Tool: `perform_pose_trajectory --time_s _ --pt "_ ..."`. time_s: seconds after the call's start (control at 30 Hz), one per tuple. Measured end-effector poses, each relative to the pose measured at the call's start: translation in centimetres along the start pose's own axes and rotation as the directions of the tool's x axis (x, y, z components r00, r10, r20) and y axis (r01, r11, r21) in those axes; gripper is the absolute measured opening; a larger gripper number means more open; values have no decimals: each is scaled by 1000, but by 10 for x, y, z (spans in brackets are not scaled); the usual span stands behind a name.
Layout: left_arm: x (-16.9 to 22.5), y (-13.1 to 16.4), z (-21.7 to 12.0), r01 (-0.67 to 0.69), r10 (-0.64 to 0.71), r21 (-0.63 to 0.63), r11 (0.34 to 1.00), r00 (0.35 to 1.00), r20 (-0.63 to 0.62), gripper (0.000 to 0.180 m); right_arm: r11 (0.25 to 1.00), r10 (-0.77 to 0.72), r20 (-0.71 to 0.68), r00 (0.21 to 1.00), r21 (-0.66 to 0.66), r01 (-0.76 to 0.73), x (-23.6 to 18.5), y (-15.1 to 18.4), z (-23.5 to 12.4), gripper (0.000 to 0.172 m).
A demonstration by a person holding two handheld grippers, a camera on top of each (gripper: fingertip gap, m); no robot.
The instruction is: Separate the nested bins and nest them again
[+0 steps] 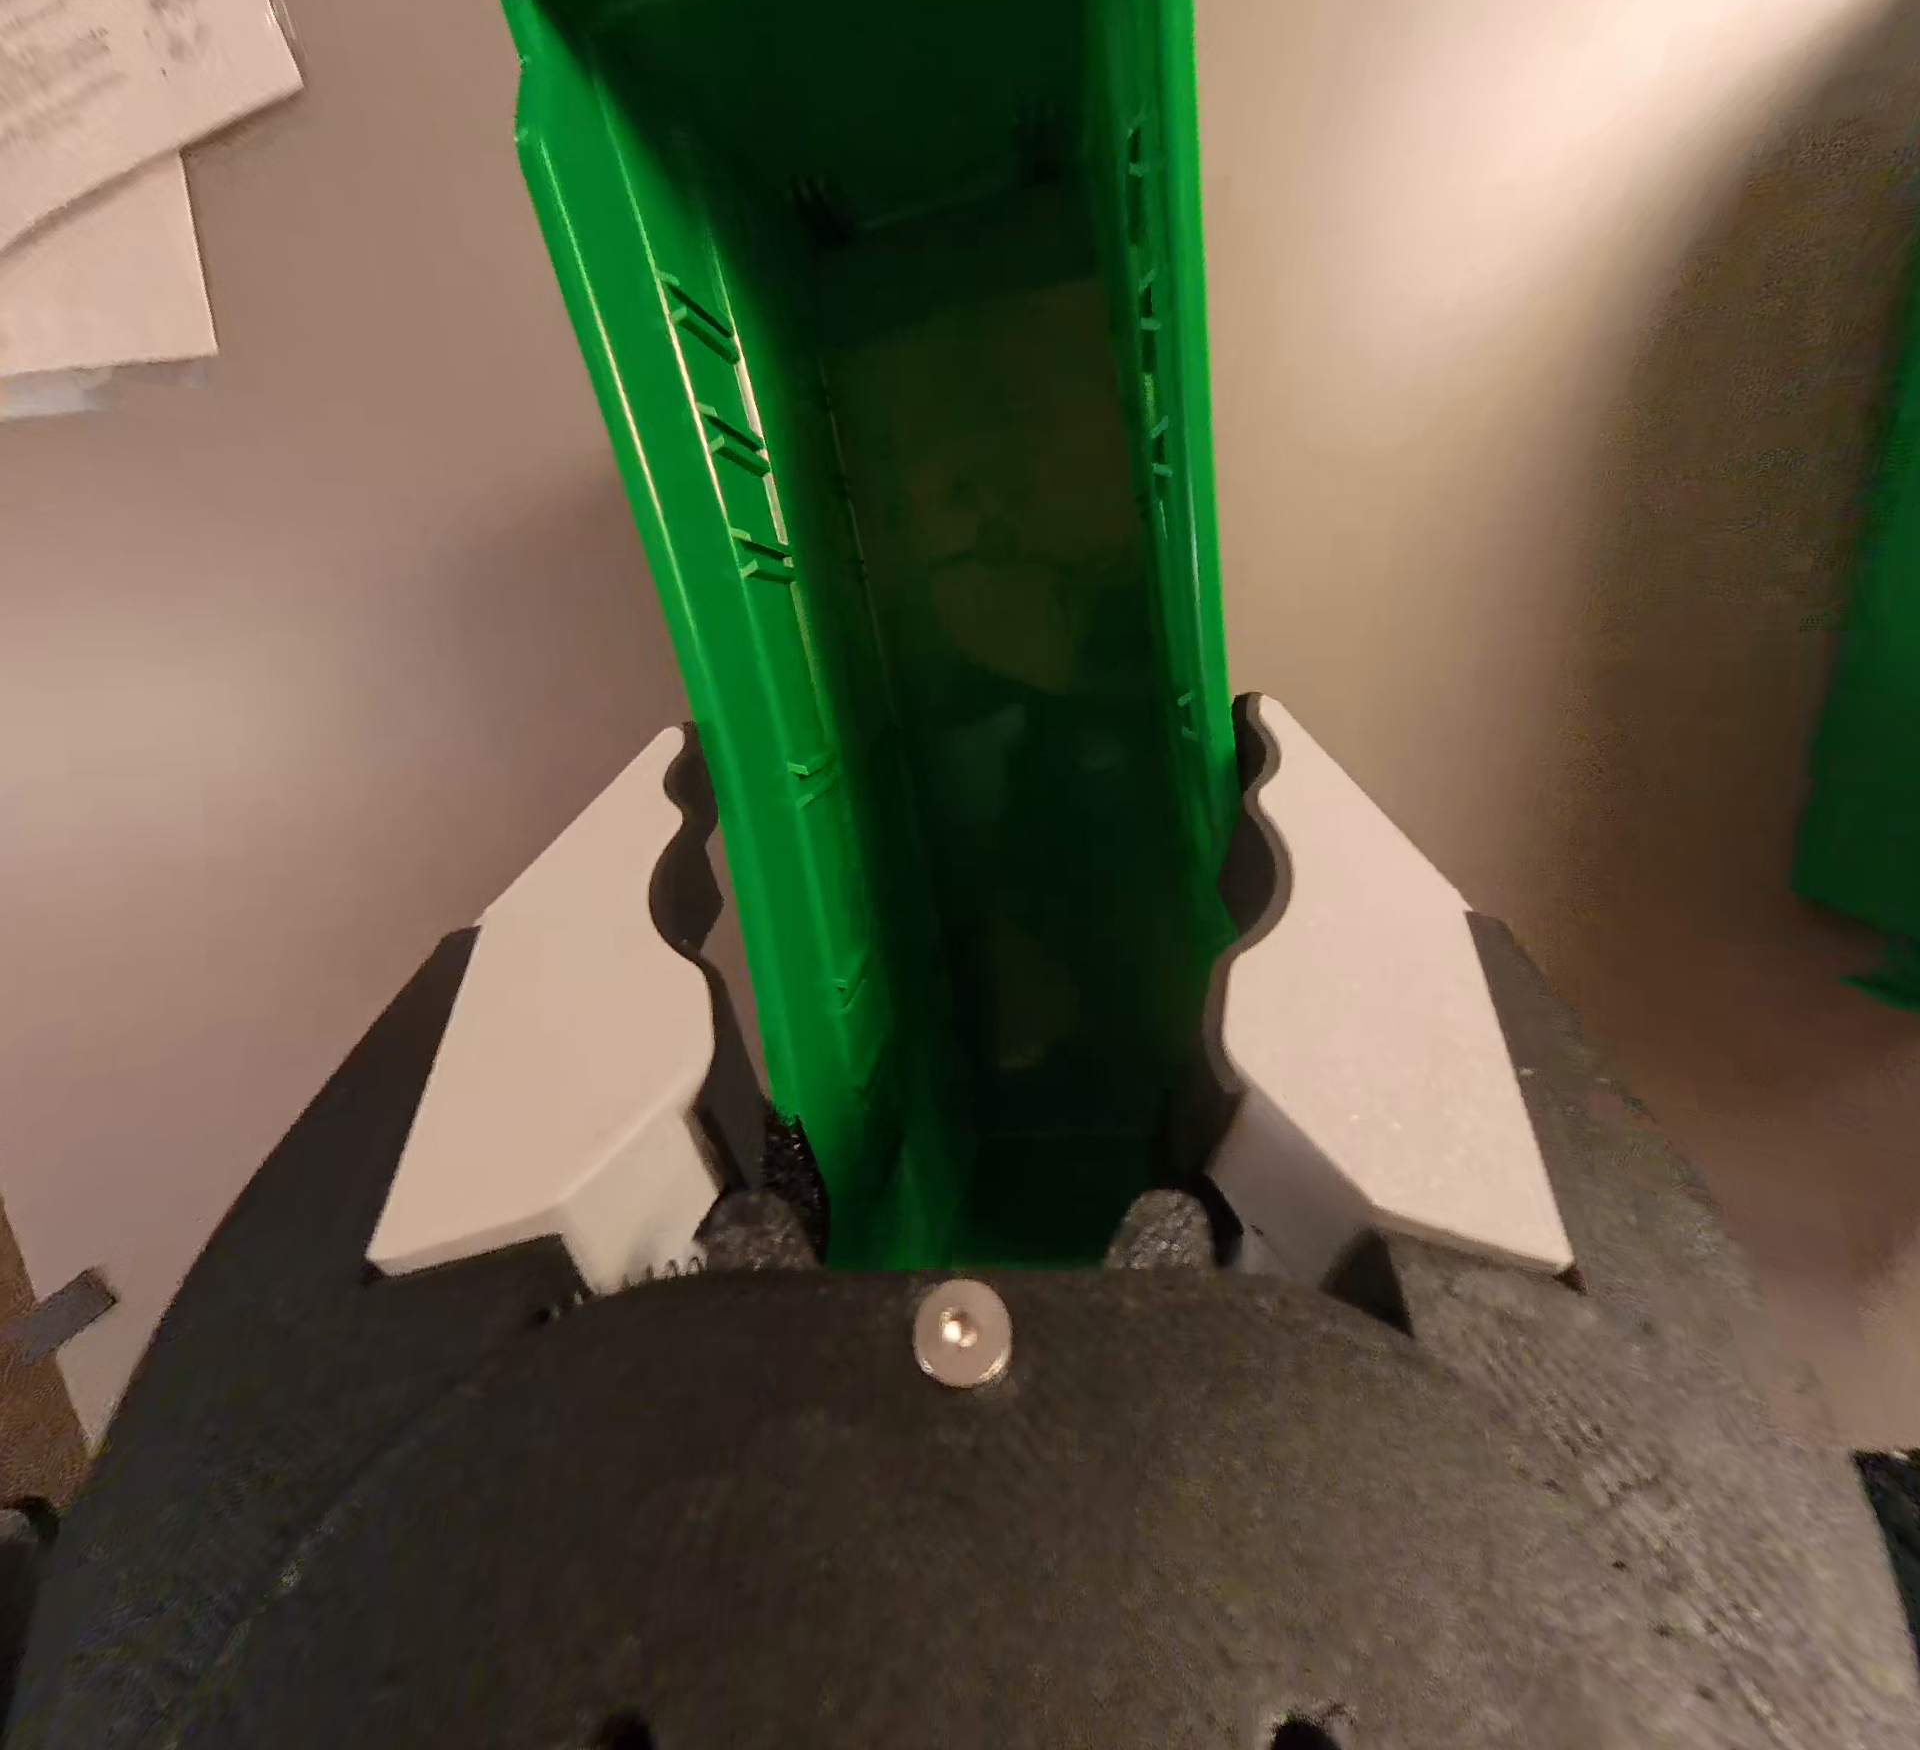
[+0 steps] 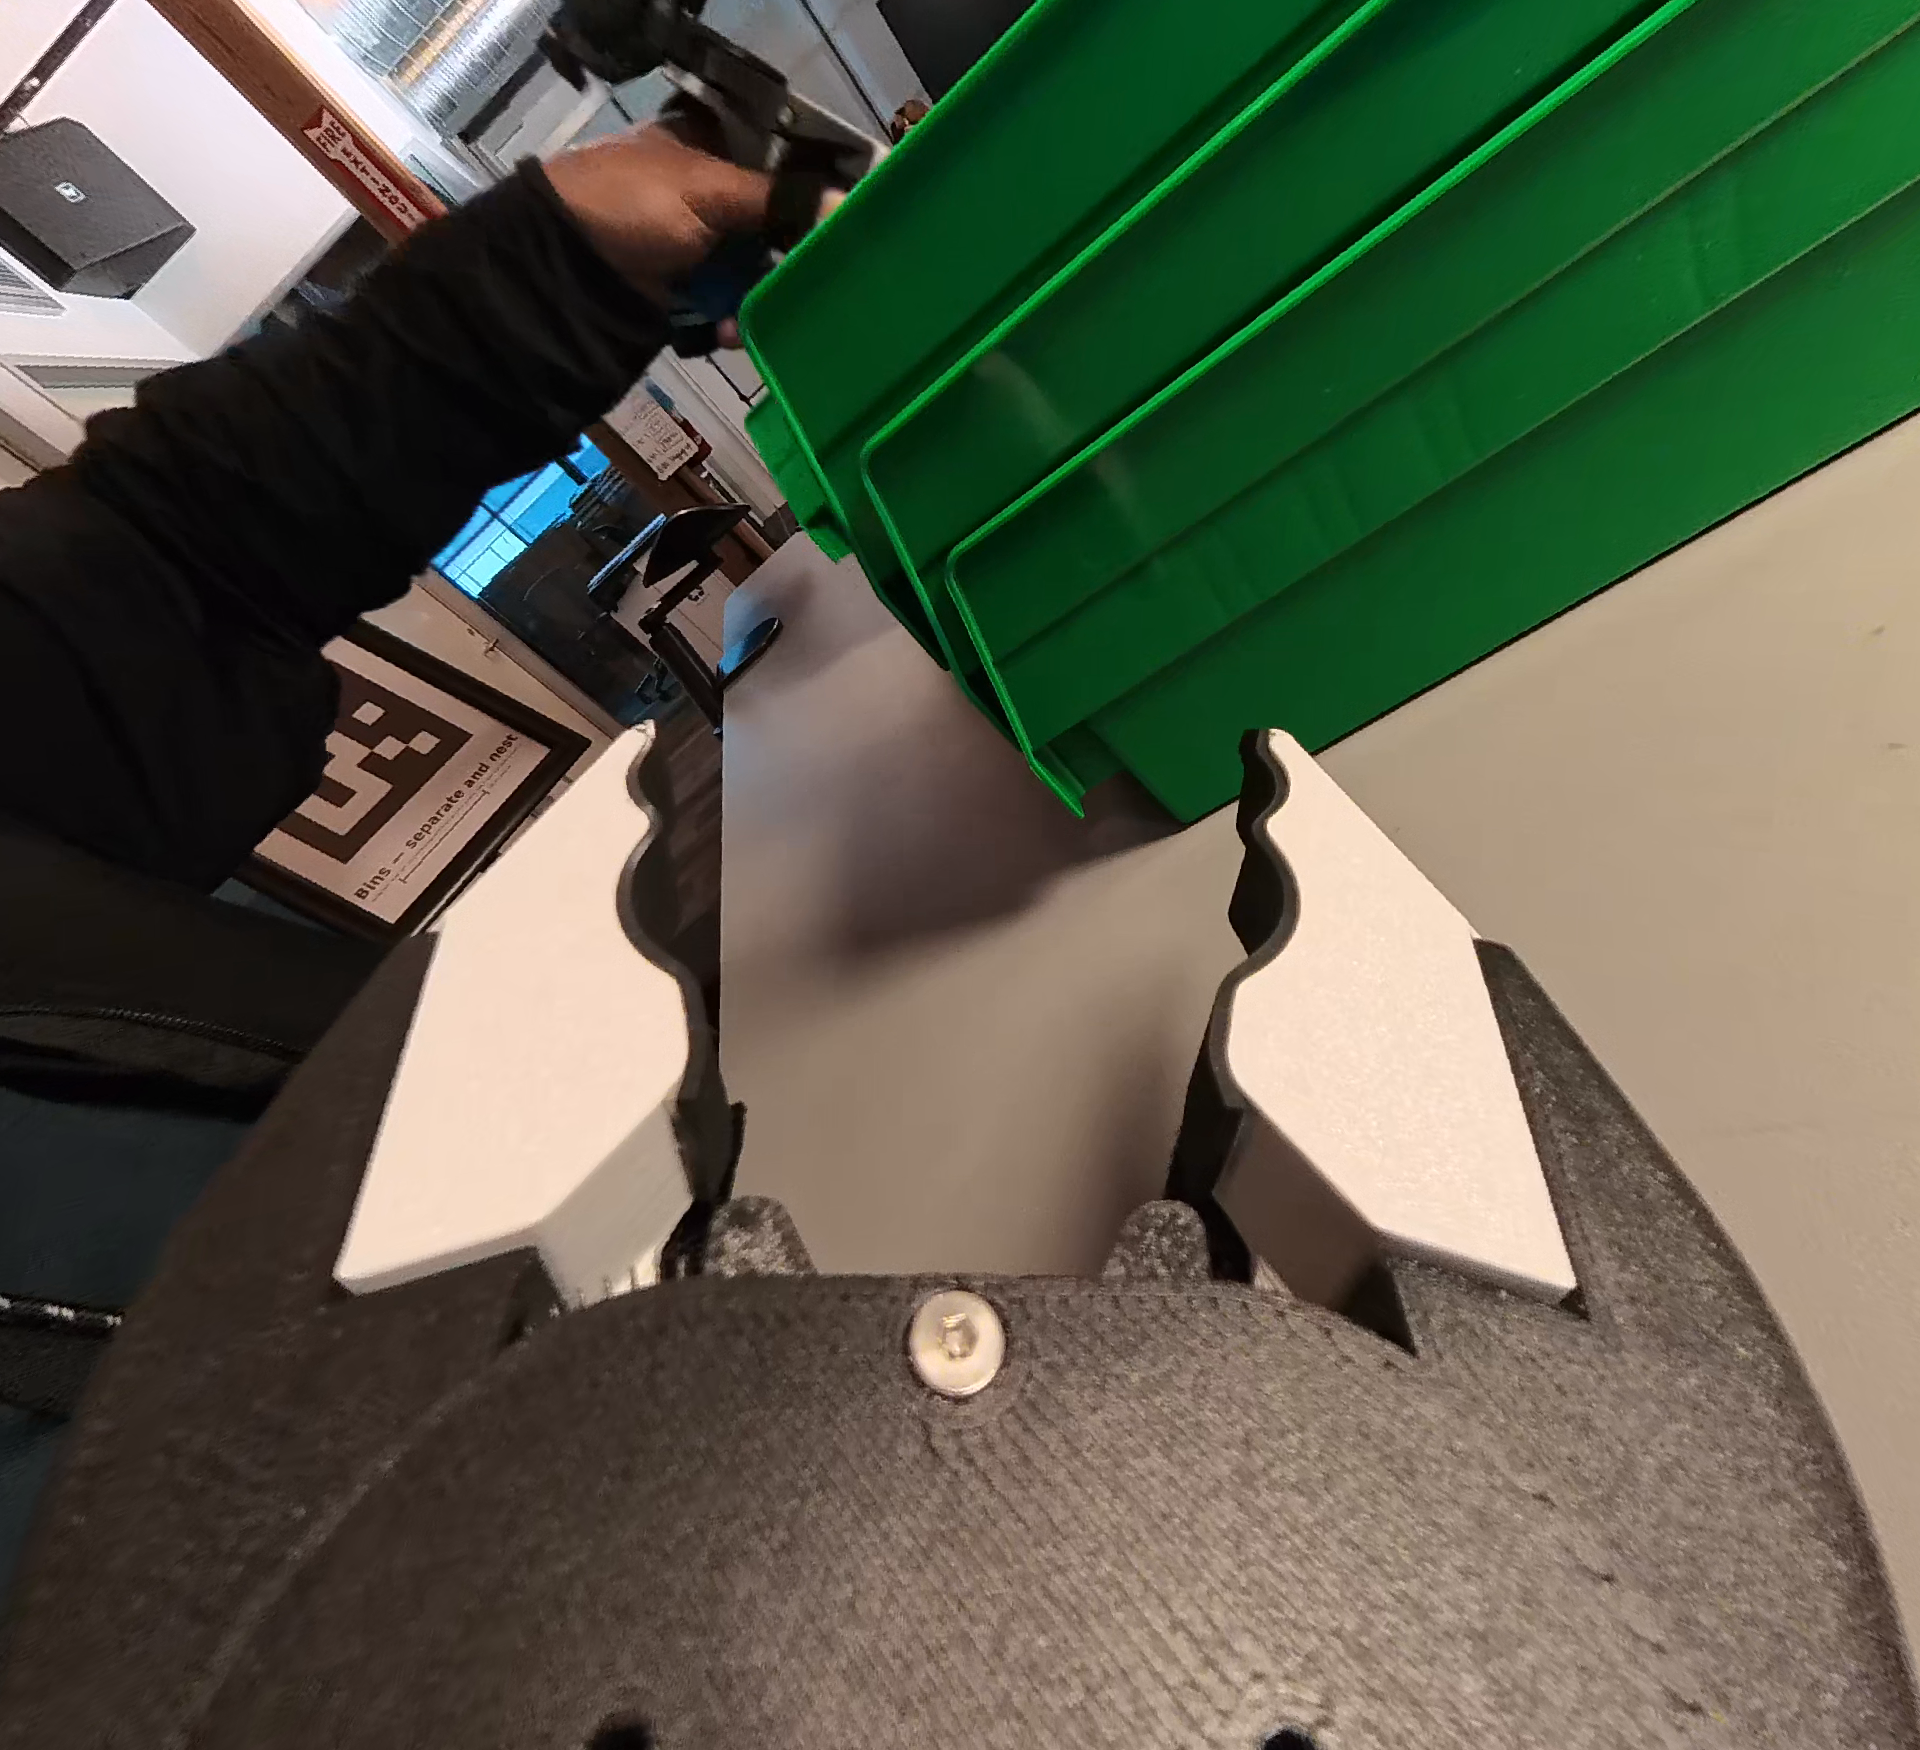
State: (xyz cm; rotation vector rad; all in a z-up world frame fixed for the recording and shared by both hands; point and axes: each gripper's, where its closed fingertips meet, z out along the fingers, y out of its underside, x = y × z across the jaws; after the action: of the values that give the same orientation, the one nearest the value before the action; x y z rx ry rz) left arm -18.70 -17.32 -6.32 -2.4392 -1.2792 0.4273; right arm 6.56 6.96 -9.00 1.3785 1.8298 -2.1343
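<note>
Three green bins (image 2: 1351,370) sit nested and tilted on the grey desk (image 2: 1558,973), their near corner resting on the desktop just ahead of my right tongs (image 2: 951,755). Those tongs are released, nothing between the fingers, only bare desk. Right fingertip (image 2: 1273,765) is just beside the lowest bin's corner; I can't tell if it touches.

My left tongs (image 1: 961,724) are clenched on a green bin (image 1: 862,350), both pads pressed against its side walls, the bin running away from me along the fingers. A hand (image 2: 665,194) in a dark sleeve works those tongs at the far upper end of the stack. Whether the bin I hold is one of the three or a separate one, I can't tell.

Step in hand, as I judge it: parting the top bin from the nest. To do it well:
- keep the left grip square on the walls, no twist
- bring the right tongs onto the lower bin's near rim and clamp
- pull along the nesting direction, not sideways, or the rims bind
- keep the stack's corner on the desk so it can't slide toward the desk edge (image 2: 719,765).

Papers (image 1: 104,142) lie at the desk's far left.
</note>
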Motion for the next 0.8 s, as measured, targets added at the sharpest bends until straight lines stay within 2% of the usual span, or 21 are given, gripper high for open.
perform_pose_trajectory --time_s 0.03,0.13,0.3,0.43,0.57,0.7,0.8 --pt "7 -8 -13 -2 2 29 1000 1000 -19 97 1000 0 0 1000 1 0 0 0 0 109" --pt "39 -39 -61 -15 27 127 992 995 -92 98 1000 -1 0 1000 1 1 0 0 0 109" --pt "118 -88 -146 -90 154 274 958 962 -225 99 1000 -1 -1 1000 0 1 0 0 0 109" --pt "180 -111 -181 -142 248 332 932 921 -299 99 1000 0 0 1000 2 0 0 0 0 109" --pt "222 -121 -176 -145 261 320 936 897 -357 99 1000 -2 4 1000 8 2 -1 -1 -1 109" --pt "249 -116 -144 -144 234 244 959 888 -395 98 1000 -3 10 1000 10 2 -2 -1 -2 109" --pt "256 -114 -119 -145 211 199 969 904 -372 99 1000 -6 14 1000 10 6 -3 -1 -2 109"
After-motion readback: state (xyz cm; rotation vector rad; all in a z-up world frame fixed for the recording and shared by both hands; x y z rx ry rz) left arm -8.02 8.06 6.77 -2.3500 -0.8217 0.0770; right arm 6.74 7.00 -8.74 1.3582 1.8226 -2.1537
